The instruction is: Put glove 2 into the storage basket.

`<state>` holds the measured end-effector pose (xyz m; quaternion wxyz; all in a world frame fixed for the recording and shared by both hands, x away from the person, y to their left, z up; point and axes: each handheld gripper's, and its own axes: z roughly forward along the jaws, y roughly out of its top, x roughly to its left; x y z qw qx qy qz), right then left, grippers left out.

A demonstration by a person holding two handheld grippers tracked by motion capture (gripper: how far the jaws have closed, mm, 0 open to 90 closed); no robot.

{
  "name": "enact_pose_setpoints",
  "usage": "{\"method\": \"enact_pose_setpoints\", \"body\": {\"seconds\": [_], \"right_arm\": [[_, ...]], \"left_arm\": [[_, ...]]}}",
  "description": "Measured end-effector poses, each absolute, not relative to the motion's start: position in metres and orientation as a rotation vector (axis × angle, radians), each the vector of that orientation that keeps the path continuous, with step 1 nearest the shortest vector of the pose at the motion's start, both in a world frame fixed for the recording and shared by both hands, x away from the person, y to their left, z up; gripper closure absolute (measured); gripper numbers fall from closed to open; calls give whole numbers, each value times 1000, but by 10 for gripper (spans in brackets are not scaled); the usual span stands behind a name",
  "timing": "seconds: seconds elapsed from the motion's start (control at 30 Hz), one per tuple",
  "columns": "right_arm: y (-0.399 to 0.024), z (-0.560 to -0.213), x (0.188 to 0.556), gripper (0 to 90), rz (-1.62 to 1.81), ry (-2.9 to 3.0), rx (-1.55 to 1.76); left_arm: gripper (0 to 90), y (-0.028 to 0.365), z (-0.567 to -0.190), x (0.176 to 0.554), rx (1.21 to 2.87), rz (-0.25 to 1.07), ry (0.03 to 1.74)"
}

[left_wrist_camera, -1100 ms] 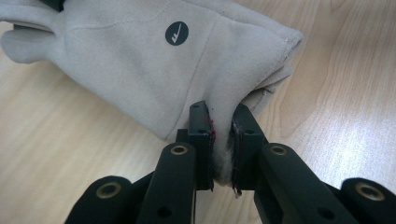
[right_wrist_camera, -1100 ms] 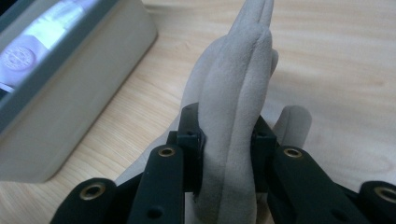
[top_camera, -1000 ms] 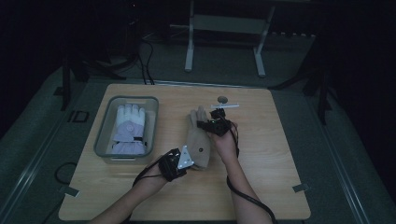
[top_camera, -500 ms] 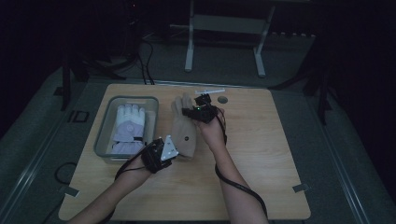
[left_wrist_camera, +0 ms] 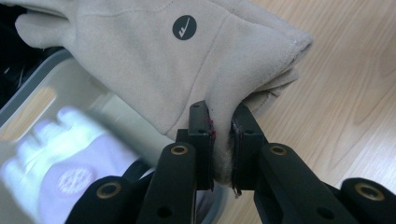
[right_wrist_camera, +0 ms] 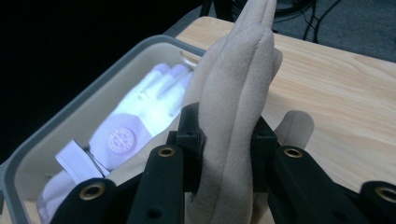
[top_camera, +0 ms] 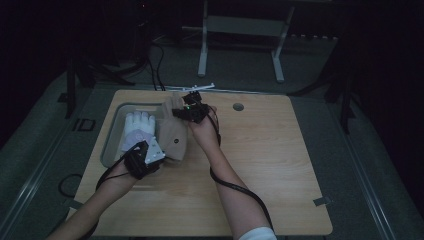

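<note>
We hold the beige glove [top_camera: 174, 136] between our two grippers, stretched from one to the other above the bench [top_camera: 280, 165], over the right rim of the grey bin [top_camera: 111, 145]. Our left gripper [top_camera: 159, 153] has its jaws pressed together on the glove's cuff end; in the left gripper view the fabric [left_wrist_camera: 187, 70] bunches into a fold between the two black pads, and the rest of the glove spreads up and away from the jaws, with a round dark logo patch [left_wrist_camera: 184, 27] on its surface. Our right gripper [top_camera: 176, 107] clamps the finger end of the same glove; in the right gripper view the fingers of the glove [right_wrist_camera: 238, 93] rise straight up between the jaws, pinched from both sides, so that the cloth stands taller than the jaw tips. In the high view the glove lies slanted, its cuff nearer to us at the left gripper and its fingers farther off at the right gripper, just beside the bin's far right corner. Inside the bin lies a white glove [top_camera: 137, 131], flat, with a round emblem on its back, and we see it below and to the left of the beige one in both gripper views.
</note>
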<state>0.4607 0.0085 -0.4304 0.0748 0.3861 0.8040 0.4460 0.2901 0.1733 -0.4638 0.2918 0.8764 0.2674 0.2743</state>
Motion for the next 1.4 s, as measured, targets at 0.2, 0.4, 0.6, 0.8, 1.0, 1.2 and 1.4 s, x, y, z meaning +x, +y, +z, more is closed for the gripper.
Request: {"method": "enact_pose_setpoints", "body": {"seconds": [0.2,0.4,0.6,0.8,1.0,1.2,1.4], "right_arm": [[34,-430,463,730,1323,2437,1114],[66,-435,467,729,1319,2473,1073],[84,-442,473,729,1313,2498,1073],[101,-453,479,728,1277,2524,1069],[111,-474,486,716,1177,2554,1073],[109,-482,492,586,1136,2595,1080],[95,-470,492,365,1182,2581,1054]], "left_arm": [[817,195,-464,289,2343,753,764],[816,216,-467,289,2345,764,815],[817,235,-470,290,2347,774,857],[816,241,-478,296,2352,727,893],[813,236,-490,302,2389,698,889],[796,236,-495,309,2401,631,907],[695,238,-492,310,2366,618,929]]}}
